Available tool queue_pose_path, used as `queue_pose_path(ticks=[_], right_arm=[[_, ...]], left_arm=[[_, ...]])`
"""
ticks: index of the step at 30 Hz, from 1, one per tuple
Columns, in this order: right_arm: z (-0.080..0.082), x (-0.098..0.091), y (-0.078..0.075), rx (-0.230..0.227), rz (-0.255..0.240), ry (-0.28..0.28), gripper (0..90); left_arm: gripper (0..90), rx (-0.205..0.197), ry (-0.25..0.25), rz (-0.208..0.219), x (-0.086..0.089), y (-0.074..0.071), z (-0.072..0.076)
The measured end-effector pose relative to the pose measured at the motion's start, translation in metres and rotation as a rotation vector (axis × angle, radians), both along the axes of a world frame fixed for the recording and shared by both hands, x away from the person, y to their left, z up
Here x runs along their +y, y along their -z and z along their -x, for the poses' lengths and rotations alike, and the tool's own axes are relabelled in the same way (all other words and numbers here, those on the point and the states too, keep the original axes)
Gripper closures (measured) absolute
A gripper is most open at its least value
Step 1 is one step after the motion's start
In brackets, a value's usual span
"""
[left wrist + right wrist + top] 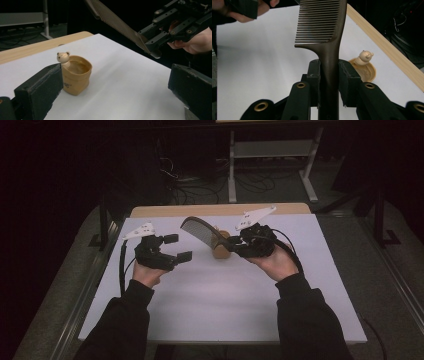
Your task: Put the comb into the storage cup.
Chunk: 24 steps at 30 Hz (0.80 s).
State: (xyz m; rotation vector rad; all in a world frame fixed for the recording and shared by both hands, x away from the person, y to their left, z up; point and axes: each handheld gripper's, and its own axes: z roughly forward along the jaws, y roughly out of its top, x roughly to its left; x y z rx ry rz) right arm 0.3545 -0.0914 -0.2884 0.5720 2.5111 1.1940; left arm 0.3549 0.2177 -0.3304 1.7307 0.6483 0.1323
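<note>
Above the surface's (210,295) far edge, the right tool (235,241) pinches a comb (197,231) over the cup (220,251). Left tool (181,247) hangs spread over bare sheet.

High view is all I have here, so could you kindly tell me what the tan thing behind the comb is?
Observer: A small tan cup with a bear's head figure on its rim; its inside looks empty.
Operator: Thank you. How does the right gripper hold the comb?
Observer: The right gripper is shut on the comb at its handle, teeth end pointing away from the jaws.
Operator: And is the left gripper holding anything?
Observer: No, the left gripper is open with nothing between its jaws, facing the cup.
</note>
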Motion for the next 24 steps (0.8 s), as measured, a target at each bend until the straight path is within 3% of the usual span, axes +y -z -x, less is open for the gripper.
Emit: queue_pose_path(ticks=[6,20,24], right_arm=[[0.000,0.003,-0.003,-0.010,-0.015,-0.008,71.3],[-0.003,0.022,-0.008,-0.036,-0.039,-0.033,71.3],[-0.004,0.028,-0.006,-0.042,-0.042,-0.040,71.3]], left_arm=[[0.0,-0.002,0.010,0.010,-0.005,-0.004,-0.002],[4.5,-0.010,0.032,0.093,-0.007,-0.015,-0.008],[6.1,0.008,0.036,0.129,-0.005,-0.014,-0.010]])
